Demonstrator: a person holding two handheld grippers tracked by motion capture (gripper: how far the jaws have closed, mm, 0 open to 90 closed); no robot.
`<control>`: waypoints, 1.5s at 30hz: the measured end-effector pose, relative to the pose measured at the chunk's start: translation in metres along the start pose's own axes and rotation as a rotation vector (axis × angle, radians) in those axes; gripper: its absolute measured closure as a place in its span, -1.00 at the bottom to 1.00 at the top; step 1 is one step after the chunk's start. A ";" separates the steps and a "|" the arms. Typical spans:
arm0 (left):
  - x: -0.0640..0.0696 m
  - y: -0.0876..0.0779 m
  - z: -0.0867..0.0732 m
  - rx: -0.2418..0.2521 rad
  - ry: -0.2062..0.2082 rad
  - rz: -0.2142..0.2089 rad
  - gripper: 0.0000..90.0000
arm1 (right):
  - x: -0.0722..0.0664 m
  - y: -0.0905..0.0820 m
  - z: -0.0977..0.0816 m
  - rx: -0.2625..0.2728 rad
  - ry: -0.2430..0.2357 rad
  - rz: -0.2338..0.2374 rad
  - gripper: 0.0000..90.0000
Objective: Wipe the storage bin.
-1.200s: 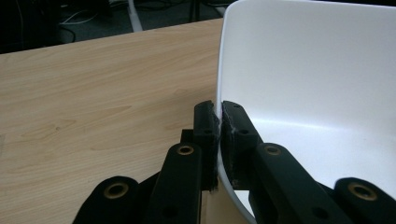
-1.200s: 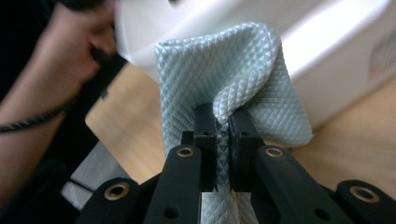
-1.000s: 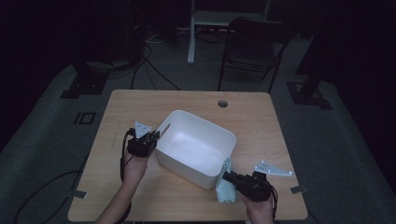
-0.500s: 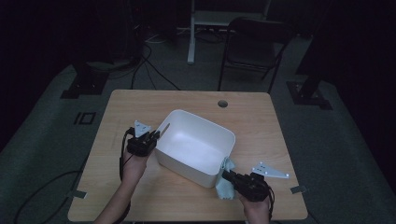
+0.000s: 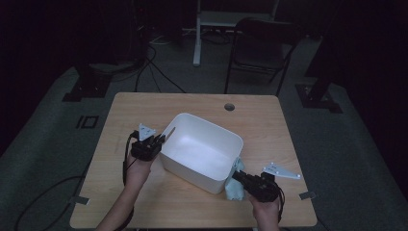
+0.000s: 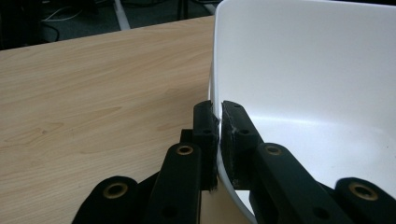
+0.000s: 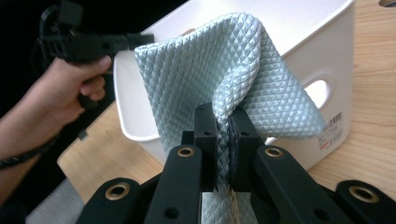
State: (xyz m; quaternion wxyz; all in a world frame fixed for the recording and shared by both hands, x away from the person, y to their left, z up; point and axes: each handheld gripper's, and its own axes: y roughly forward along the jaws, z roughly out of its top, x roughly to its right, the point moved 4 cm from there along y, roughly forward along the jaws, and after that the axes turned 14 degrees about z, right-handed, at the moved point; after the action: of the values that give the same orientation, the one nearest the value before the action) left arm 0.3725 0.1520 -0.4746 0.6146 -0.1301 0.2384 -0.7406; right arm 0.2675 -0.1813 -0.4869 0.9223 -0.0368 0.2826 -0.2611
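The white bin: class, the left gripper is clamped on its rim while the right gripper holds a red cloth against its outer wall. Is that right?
Not quite: the cloth is pale blue-green, not red, as the right gripper view shows. The rest stands: the left gripper is clamped on the rim of the white bin, and the right gripper holds the cloth against the bin's outer wall.

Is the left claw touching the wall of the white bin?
Touching. In the left gripper view, the left claw is shut on the white bin: its thin wall runs between the two black jaws, with no gap on either side.
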 end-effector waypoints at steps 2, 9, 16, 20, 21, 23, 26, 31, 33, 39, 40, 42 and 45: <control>0.000 0.000 0.000 0.001 -0.003 -0.001 0.88 | 0.000 0.000 -0.001 0.003 -0.015 -0.014 0.88; 0.000 0.000 0.000 -0.002 0.007 0.003 0.88 | 0.014 0.007 -0.013 -0.031 0.043 -0.025 0.88; 0.000 0.000 0.000 0.000 0.019 0.000 0.87 | 0.022 0.005 0.006 -0.001 0.041 -0.024 0.88; -0.001 0.000 0.001 -0.001 0.013 -0.001 0.87 | 0.030 0.009 -0.001 -0.025 0.071 -0.030 0.87; -0.001 0.000 0.001 -0.002 0.015 0.000 0.87 | 0.031 0.009 0.000 -0.030 0.078 -0.024 0.87; 0.000 0.000 0.001 -0.002 0.021 -0.004 0.86 | 0.033 0.005 0.007 -0.012 0.079 -0.017 0.87; 0.000 0.001 0.001 -0.002 0.023 -0.010 0.86 | 0.034 0.005 0.013 -0.004 0.056 -0.032 0.87; 0.000 0.001 0.001 -0.001 0.019 -0.008 0.87 | 0.043 0.012 0.001 -0.030 0.081 -0.050 0.88; 0.000 0.001 0.001 -0.002 0.019 -0.006 0.87 | 0.045 0.011 0.002 -0.034 0.085 -0.048 0.87; 0.001 0.002 0.002 -0.004 0.027 -0.012 0.86 | 0.053 0.008 0.025 0.000 0.066 -0.075 0.88; 0.001 0.001 0.002 -0.003 0.027 -0.012 0.86 | 0.054 0.010 0.024 0.000 0.067 -0.083 0.88; 0.001 0.001 0.002 -0.003 0.023 -0.013 0.86 | 0.058 0.013 0.019 -0.014 0.064 -0.103 0.88; 0.001 0.002 0.002 -0.003 0.023 -0.010 0.86 | 0.064 0.013 0.015 -0.018 0.100 -0.079 0.88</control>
State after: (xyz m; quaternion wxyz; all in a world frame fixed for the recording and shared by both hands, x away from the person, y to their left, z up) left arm 0.3744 0.1503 -0.4740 0.6076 -0.1237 0.2462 -0.7449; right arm 0.3272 -0.2033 -0.5091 0.8956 -0.0433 0.3289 -0.2964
